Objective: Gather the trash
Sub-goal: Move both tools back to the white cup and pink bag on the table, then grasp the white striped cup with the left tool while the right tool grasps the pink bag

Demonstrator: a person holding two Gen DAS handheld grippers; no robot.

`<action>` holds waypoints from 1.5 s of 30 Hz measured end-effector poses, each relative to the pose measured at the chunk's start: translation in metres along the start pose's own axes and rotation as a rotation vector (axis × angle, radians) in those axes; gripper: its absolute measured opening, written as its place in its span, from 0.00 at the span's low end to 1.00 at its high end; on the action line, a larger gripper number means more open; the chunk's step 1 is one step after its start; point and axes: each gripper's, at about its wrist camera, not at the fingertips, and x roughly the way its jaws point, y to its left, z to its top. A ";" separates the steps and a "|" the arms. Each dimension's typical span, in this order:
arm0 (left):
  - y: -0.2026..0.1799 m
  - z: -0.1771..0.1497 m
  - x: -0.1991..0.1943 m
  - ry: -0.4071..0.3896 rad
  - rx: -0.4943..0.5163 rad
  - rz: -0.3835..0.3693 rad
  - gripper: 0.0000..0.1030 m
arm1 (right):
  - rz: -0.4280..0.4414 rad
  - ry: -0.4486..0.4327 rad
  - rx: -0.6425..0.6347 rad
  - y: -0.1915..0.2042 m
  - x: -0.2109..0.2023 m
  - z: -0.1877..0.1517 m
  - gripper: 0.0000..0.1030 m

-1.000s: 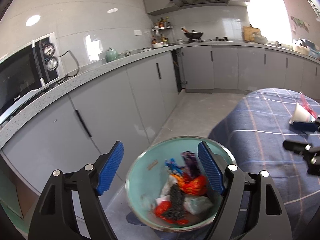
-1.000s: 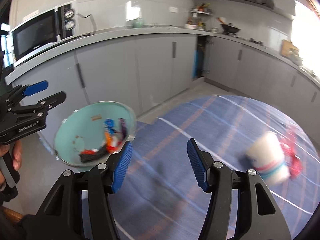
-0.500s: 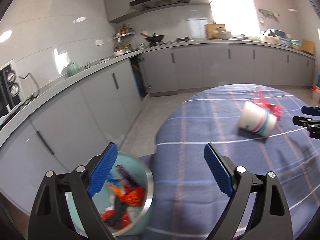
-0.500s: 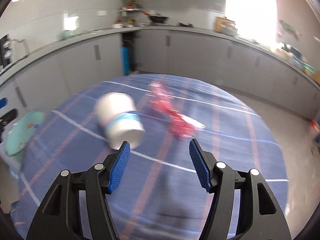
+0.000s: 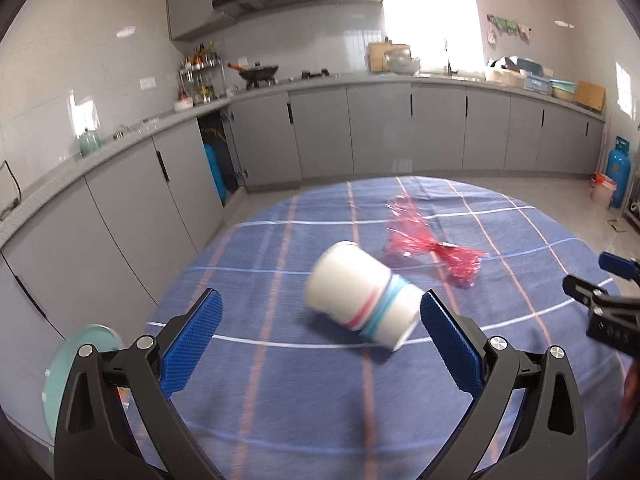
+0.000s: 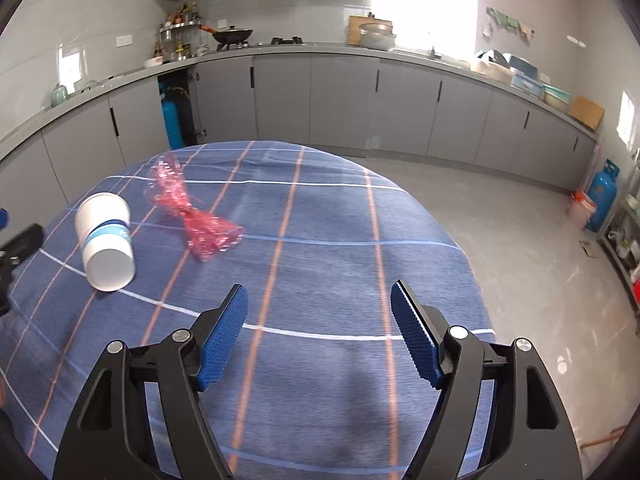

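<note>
A white paper cup (image 5: 362, 302) (image 6: 105, 240) with red and blue bands lies on its side on the blue checked tablecloth (image 5: 280, 380). A crumpled red plastic wrapper (image 5: 432, 246) (image 6: 192, 216) lies just beyond it. My left gripper (image 5: 318, 336) hovers low in front of the cup, its jaws opening wide, nothing between the pads. My right gripper (image 6: 318, 332) is over bare cloth to the right of both items, jaws opening and empty; it shows at the right edge of the left wrist view (image 5: 600, 296). The teal trash bin (image 5: 76, 364) peeks out at lower left.
The round table (image 6: 400, 240) drops off to grey floor on the right. Grey kitchen cabinets (image 5: 360, 132) and a worktop run along the far walls. A blue gas cylinder (image 6: 602, 196) stands at the far right.
Both grippers swung away from the trash bin toward the table. The cup and wrapper came into the middle of the left view. Both pairs of jaws spread wider.
</note>
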 end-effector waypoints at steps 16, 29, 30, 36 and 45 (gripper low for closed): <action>-0.036 -0.001 0.074 0.189 -0.025 0.094 0.94 | 0.050 0.048 0.060 -0.023 0.030 0.017 0.73; -0.001 -0.010 0.060 0.204 -0.012 -0.048 0.57 | 0.172 0.048 -0.007 0.003 0.038 0.037 0.73; 0.004 -0.011 0.056 0.197 -0.003 -0.045 0.57 | 0.182 0.049 -0.024 0.009 0.040 0.039 0.73; 0.041 -0.012 0.048 0.172 0.011 -0.007 0.56 | 0.234 0.074 -0.120 0.059 0.060 0.051 0.73; 0.087 -0.016 0.055 0.167 -0.015 0.026 0.56 | 0.221 0.141 -0.183 0.091 0.088 0.048 0.60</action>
